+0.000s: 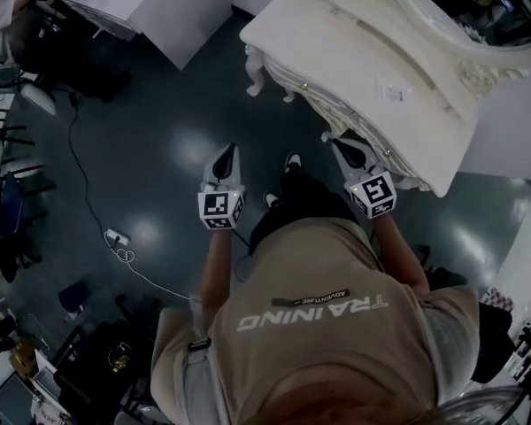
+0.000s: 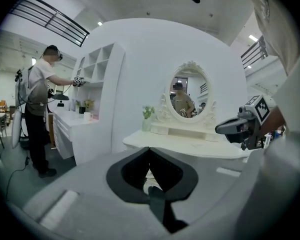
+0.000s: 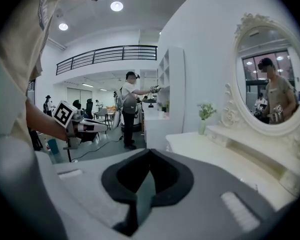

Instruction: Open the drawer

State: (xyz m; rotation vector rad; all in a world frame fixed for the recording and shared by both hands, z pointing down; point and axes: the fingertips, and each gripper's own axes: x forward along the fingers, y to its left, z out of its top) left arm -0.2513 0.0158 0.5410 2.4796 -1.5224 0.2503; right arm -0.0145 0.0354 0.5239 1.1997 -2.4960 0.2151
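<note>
Two grippers in our hands, jaws pressed together on nothing: left gripper (image 1: pixel 227 154) over the dark floor (image 1: pixel 159 131), right gripper (image 1: pixel 344 148) just beside the white dressing table (image 1: pixel 336 34). Its drawer (image 1: pixel 314 96) sits closed in the carved front.

A dark, glossy floor (image 1: pixel 159 122) mirrors the round ceiling lights (image 3: pixel 116 6). A white dressing table (image 1: pixel 336 42) with an ornate oval mirror (image 3: pixel 270 79) stands against a white wall (image 2: pixel 150 54), with a white shelf unit (image 3: pixel 172 89) beside it. A railed gallery (image 3: pixel 107 56) runs overhead behind.

Left gripper (image 1: pixel 227 153) and right gripper (image 1: pixel 341 146) held forward, jaws together, both empty
</note>
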